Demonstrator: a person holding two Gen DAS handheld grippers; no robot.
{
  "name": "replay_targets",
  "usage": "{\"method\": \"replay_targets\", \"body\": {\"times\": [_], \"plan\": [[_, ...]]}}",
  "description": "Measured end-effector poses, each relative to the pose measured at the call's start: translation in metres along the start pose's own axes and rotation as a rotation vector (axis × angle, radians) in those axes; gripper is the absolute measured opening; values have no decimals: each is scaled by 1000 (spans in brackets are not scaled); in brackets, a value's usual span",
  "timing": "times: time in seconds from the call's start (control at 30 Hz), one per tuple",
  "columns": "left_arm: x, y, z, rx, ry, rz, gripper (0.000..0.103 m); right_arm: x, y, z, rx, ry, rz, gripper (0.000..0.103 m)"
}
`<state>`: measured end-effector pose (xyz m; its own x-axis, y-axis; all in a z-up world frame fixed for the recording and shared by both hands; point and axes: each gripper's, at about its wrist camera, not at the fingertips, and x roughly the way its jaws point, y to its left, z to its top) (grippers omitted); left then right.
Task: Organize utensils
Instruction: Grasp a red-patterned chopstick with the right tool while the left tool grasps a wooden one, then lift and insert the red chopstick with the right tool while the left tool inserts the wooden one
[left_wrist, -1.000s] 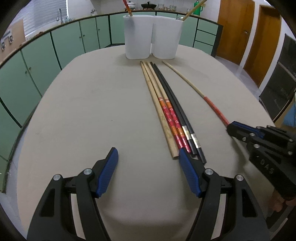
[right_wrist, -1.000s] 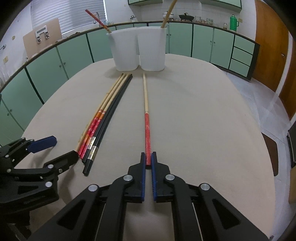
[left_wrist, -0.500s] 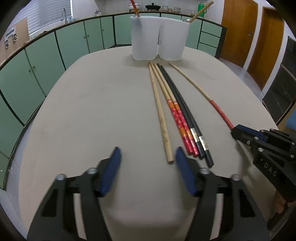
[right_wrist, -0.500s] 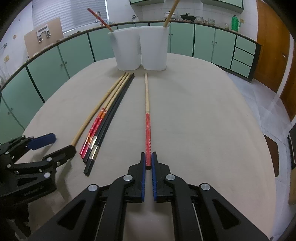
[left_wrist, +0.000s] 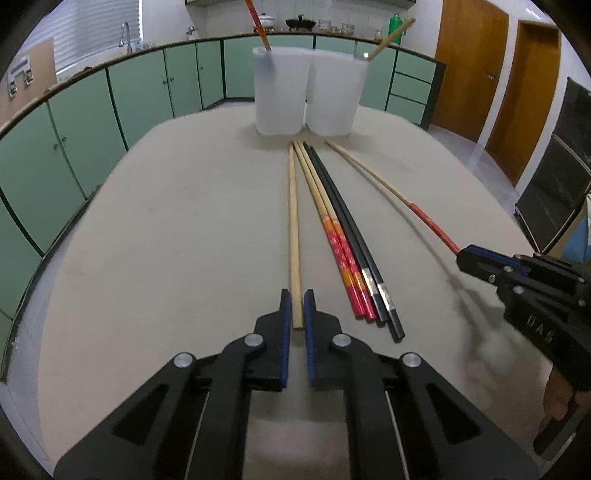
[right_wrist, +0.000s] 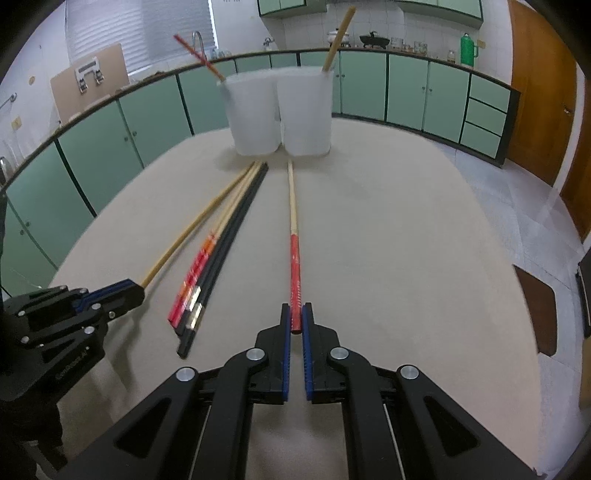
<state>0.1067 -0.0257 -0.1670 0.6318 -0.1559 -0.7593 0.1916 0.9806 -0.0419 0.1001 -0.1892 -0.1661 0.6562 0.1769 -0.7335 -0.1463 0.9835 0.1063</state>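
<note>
While one chopstick stands in each cup (left_wrist: 279, 92) at the table's far edge, four lie loose mid-table; left gripper (left_wrist: 297, 308) clamps the plain stick (left_wrist: 294, 221), right gripper (right_wrist: 296, 319) the red-ended stick (right_wrist: 294, 258).

Matt beige desk (left_wrist: 166, 229) with a faintly grainy surface. Plain chopstick (left_wrist: 294, 221) of pale bare wood; black chopsticks (left_wrist: 347, 221) smooth and lacquered. Two white containers (left_wrist: 280, 92) of frosted matt plastic. Left tool (left_wrist: 296, 310) of matt black plastic with ribbed blue pads (left_wrist: 284, 332) and shiny metal rivets.
</note>
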Motion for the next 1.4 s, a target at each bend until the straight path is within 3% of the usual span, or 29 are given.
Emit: {"method": "replay_targets", "body": {"times": [0.6, 0.87, 1.13, 1.4], "plan": [[-100, 7, 80, 33, -293, -22, 6, -83, -10, 84, -30, -234, 60, 6], [-122, 5, 122, 53, -374, -63, 6, -106, -4, 131, -78, -288, 112, 6], [-145, 1, 143, 71, -431, -116, 5, -127, -2, 166, -123, -308, 159, 5], [-169, -11, 188, 109, -552, -125, 5, -152, -6, 214, -123, -397, 184, 5]]}}
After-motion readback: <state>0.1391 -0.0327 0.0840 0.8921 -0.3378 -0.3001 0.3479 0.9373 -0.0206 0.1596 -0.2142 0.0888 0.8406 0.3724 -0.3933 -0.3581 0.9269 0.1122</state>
